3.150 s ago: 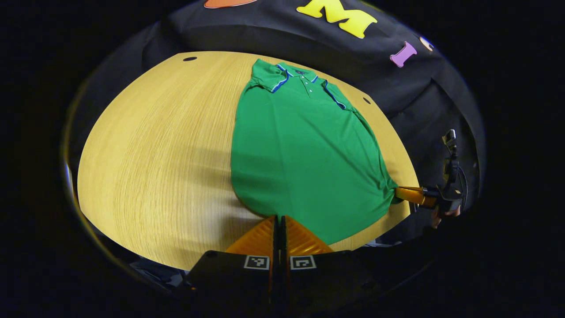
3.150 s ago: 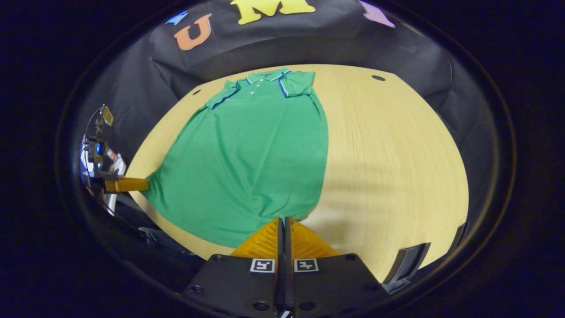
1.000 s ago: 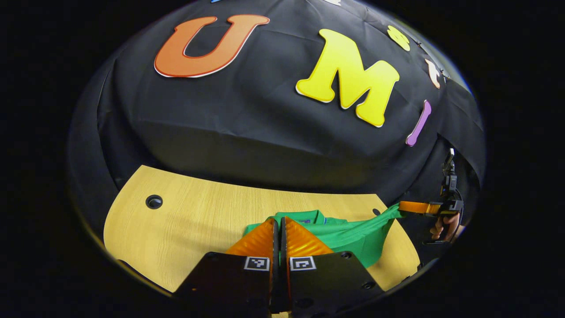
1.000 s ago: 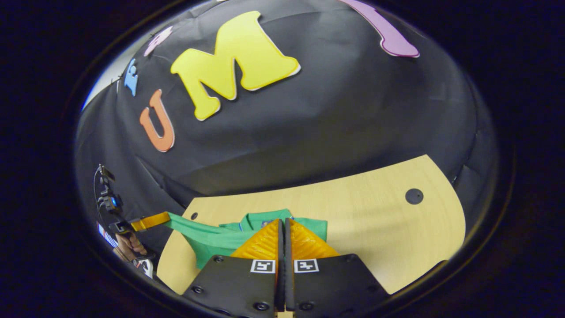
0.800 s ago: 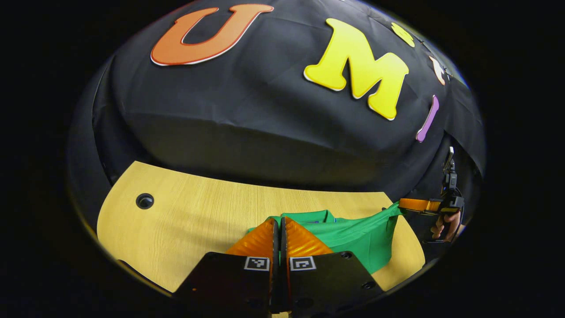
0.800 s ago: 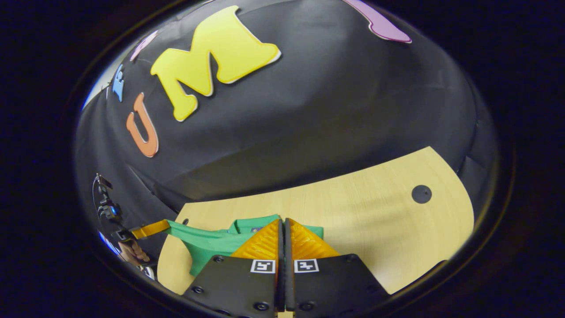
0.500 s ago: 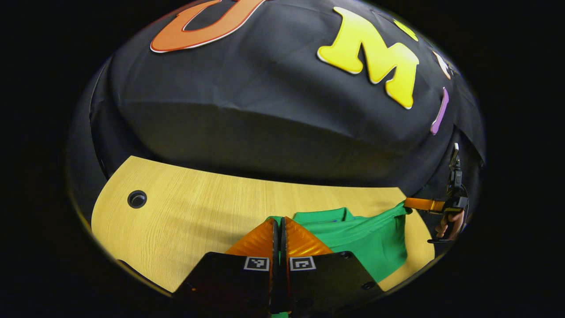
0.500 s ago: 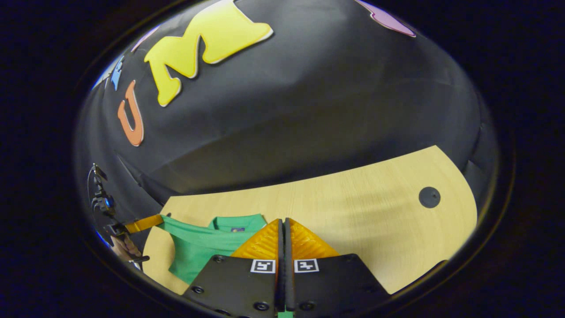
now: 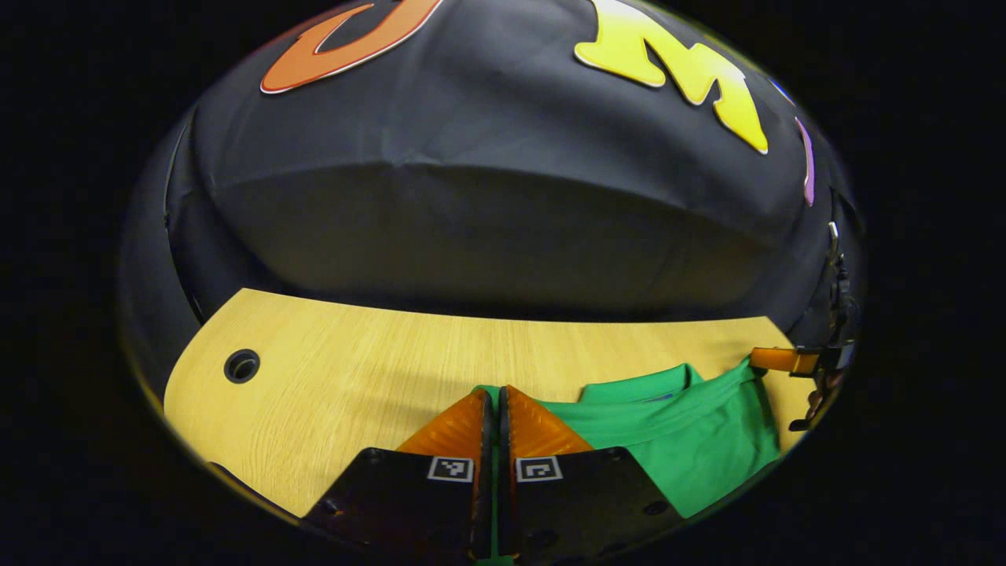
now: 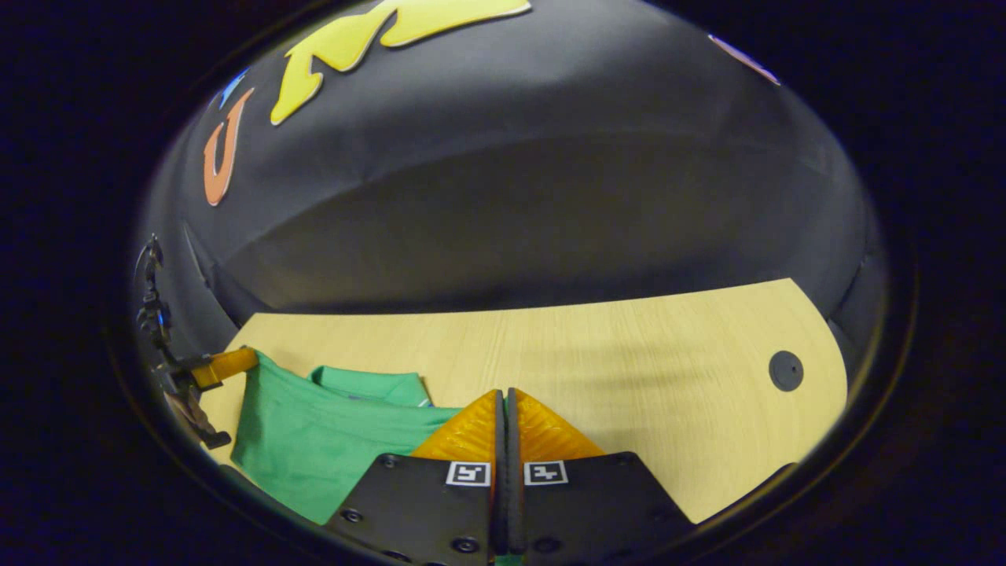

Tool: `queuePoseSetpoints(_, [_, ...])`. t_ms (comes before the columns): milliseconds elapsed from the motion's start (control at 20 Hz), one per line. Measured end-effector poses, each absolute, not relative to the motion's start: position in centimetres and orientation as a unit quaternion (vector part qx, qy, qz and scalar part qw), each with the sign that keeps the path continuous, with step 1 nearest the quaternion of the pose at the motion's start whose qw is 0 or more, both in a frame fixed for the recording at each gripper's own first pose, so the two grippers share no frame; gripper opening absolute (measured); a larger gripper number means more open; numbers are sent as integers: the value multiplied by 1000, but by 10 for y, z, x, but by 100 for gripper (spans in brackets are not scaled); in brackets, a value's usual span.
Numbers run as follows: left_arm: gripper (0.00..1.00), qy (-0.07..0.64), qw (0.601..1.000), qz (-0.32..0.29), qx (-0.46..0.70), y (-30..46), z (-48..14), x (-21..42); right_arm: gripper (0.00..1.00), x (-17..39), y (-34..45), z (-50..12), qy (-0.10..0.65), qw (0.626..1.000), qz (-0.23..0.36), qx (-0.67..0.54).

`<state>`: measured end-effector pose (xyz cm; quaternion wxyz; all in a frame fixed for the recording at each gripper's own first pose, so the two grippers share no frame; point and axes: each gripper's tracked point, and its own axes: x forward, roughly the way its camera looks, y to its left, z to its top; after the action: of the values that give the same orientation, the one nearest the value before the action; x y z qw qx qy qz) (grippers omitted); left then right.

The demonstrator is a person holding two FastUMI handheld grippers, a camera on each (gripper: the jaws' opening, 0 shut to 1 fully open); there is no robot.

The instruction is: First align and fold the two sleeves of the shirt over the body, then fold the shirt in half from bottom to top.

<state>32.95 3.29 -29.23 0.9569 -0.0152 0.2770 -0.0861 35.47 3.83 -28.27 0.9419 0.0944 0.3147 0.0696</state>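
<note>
Pale wood-grain tabletop (image 9: 354, 377) runs to the black cloth wall, and your green polo shirt (image 9: 692, 440) lies across it, its hem raised and stretched toward the collar (image 10: 365, 385). Your left gripper (image 9: 493, 409) is clenched on one hem corner, with green cloth showing between its fingers; your right gripper (image 10: 505, 413) is pinched on the other corner the same way. The bottom-to-top fold looks nearly carried over. Trouble from here would probably be uneven hands: if one corner leads or lets go early, the hem lands skewed, overshoots the collar, or drags the tucked sleeves loose.
</note>
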Motion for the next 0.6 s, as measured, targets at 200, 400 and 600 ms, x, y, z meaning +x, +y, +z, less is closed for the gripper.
queuePoseSetpoints(200, [8,284,955,-79,-18,29,-297,329,2,356,32,-284,319,942,50,89])
queuePoseSetpoints(400, [54,286,954,-82,-23,26,-288,321,15,353,24,-270,310,945,34,96])
queuePoseSetpoints(600, [100,252,964,-63,-52,32,-250,317,48,335,26,-236,278,955,29,98])
